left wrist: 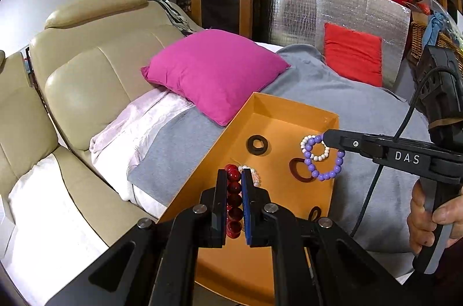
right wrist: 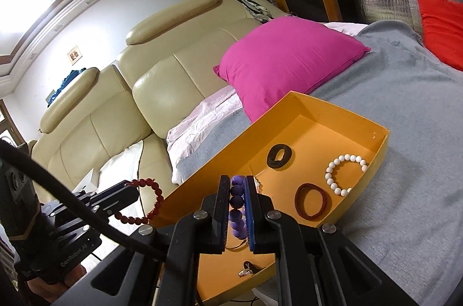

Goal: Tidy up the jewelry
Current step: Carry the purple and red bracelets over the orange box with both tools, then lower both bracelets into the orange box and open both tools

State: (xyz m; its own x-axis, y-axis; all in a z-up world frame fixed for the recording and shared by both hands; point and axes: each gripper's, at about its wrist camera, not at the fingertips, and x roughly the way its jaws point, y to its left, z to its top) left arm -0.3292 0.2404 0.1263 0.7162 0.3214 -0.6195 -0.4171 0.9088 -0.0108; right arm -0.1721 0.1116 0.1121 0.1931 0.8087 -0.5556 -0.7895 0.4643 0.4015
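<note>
both grippers are clamped on beads right now. the left gripper [left wrist: 234, 175] is pinched tight on the red bracelet [right wrist: 144, 202], and the right gripper [right wrist: 238, 184] is squeezed shut on the purple bracelet [left wrist: 325, 161], both hanging over the orange box [left wrist: 292, 109]. my worry: round beads slip between flat pads, so a loop could drop onto the grey blanket [left wrist: 332, 92] outside the box, or snag the white bracelet [right wrist: 345, 174].

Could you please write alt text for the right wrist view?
The right gripper has its jaws shut on a purple bead bracelet above an open orange cardboard box holding a white bead bracelet. At left, the left gripper holds a dark red bead bracelet.
</note>
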